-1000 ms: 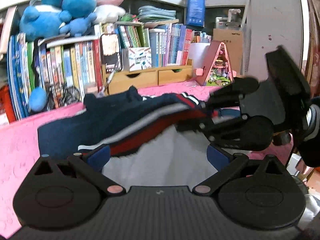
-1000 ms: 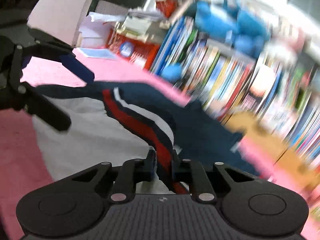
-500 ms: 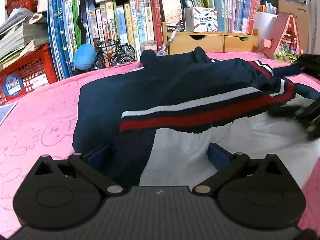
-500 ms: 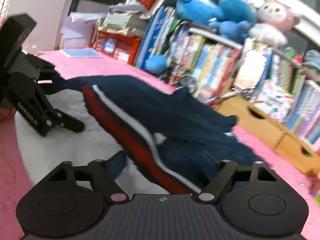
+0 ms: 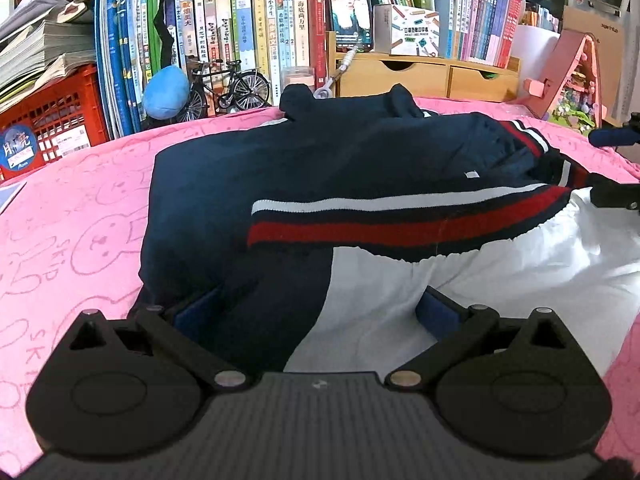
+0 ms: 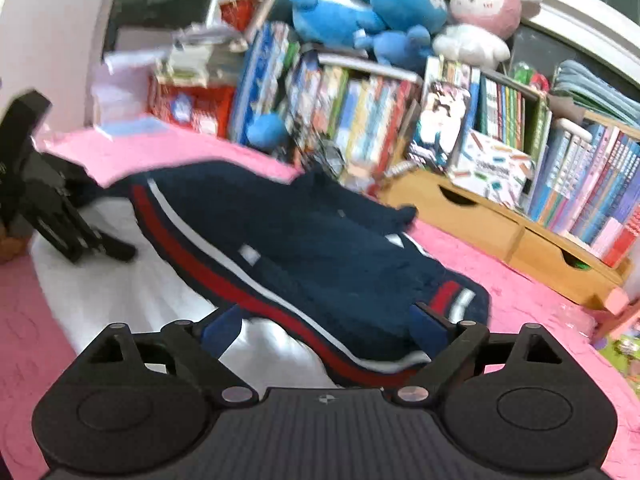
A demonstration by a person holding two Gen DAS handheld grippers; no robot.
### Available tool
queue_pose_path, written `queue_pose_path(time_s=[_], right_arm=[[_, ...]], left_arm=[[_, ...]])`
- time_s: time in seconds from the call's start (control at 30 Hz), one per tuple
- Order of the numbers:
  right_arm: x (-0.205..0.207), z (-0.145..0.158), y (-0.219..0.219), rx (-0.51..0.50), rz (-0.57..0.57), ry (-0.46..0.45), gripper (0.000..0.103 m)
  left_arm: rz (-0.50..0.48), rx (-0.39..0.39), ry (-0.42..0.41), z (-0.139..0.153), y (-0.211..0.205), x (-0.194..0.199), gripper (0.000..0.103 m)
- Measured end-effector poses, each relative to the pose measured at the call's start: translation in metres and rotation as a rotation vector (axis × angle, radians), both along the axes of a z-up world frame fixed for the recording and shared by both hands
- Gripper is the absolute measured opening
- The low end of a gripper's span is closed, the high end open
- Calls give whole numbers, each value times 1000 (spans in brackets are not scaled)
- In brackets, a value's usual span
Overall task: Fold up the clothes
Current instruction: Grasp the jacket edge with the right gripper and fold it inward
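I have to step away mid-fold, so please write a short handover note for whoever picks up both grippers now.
Left gripper: open, empty, over the sweater's near edge.
Right gripper: open, empty, at its other side.
Sweater lies on the pink cover, navy part folded over the white part, striped band across the middle.
Done: one fold laid down and released.
Left: remaining folds, smoothing.

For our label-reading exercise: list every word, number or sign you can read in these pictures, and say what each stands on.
"SKIP": pink cloth, beside the printed bunny faces.
"海底两万里": a book spine on the shelf.
"小学生": a pale spine next to it.
"月亮": round sticker on the red crate.
Other spines, the pencil-print box and the cardboard box: too small to read.
The right wrist view: too blurred.
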State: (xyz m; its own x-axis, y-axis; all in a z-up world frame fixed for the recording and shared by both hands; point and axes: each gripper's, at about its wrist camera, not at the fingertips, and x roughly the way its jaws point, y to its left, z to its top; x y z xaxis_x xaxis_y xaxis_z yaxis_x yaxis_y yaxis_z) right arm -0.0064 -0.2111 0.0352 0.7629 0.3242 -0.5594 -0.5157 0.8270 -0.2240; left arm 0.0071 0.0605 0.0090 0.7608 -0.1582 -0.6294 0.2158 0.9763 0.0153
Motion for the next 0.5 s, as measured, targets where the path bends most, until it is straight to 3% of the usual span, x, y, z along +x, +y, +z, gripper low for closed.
queue_pose_path(time_s=[0.03, 0.13, 0.23, 0.4, 0.5], right_arm=[[3, -2, 0, -7, -4, 12, 70], [13, -13, 3, -25, -25, 49, 68], [18, -24, 11, -13, -65, 11, 77], [2, -11, -4, 67, -51, -21, 78], [-9, -7, -26, 49, -79, -37, 79]], left_arm=[[1, 0, 0, 0, 0, 0, 103], [6, 3, 3, 0, 0, 0, 103], [23, -5, 5, 1, 2, 1, 103], [30, -22, 7, 2, 8, -4, 103], [20, -27, 3, 4, 17, -13, 103]])
